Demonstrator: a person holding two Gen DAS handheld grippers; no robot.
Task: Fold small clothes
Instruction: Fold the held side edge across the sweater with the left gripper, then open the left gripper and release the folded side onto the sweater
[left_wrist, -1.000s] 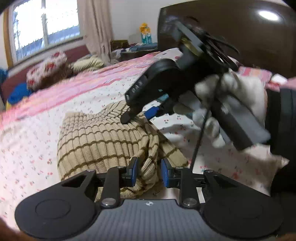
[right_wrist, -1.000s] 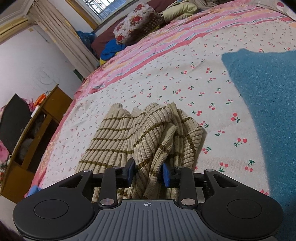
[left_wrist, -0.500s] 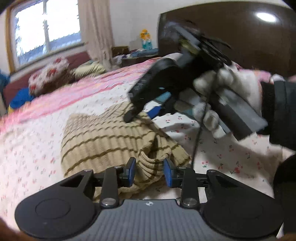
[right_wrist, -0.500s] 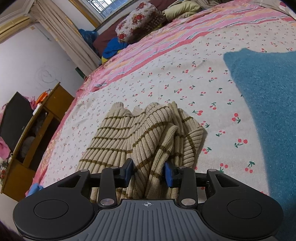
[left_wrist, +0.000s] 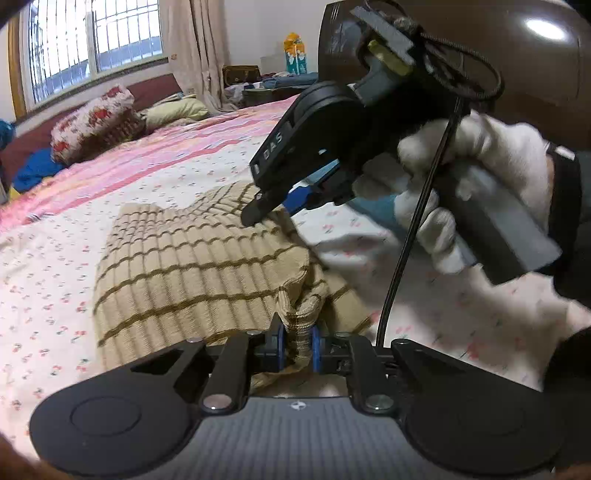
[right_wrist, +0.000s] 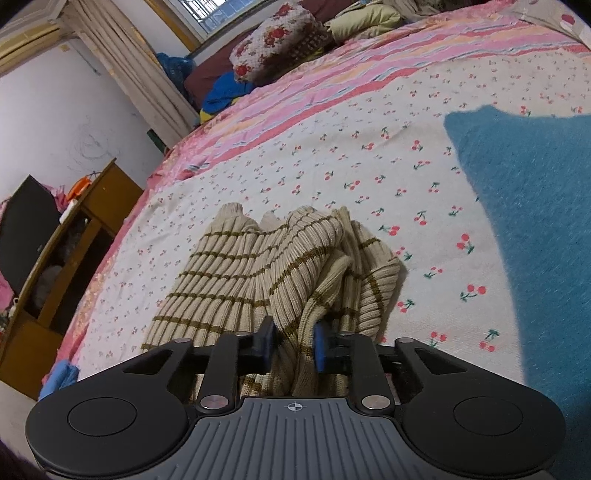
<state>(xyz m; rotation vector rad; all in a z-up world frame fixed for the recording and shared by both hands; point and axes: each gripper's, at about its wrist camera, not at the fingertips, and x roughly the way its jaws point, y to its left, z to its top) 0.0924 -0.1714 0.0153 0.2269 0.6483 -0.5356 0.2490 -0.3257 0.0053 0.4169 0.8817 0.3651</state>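
Left gripper (left_wrist: 298, 341) and right gripper (right_wrist: 293, 341) closing, fingers pinching sweater (left_wrist: 192, 266) hem (both bunched). Lift evenly, fold toward sweater's far edge.

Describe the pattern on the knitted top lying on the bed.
Beige rib knit with thin brown stripes, clearest in the right wrist view.

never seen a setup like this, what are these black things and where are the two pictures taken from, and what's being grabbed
No robot here: a person holds a handheld gripper in each hand, and each carries a camera looking along its two fingers. One picture comes from the left gripper, the other from the right gripper. The left view also shows the right gripper, held by a white-gloved hand. On the cherry-print bedspread lies a beige striped knit garment, beside a blue fuzzy cloth. Both grippers are closing, each with a bunched fold of the garment between its blue pads.
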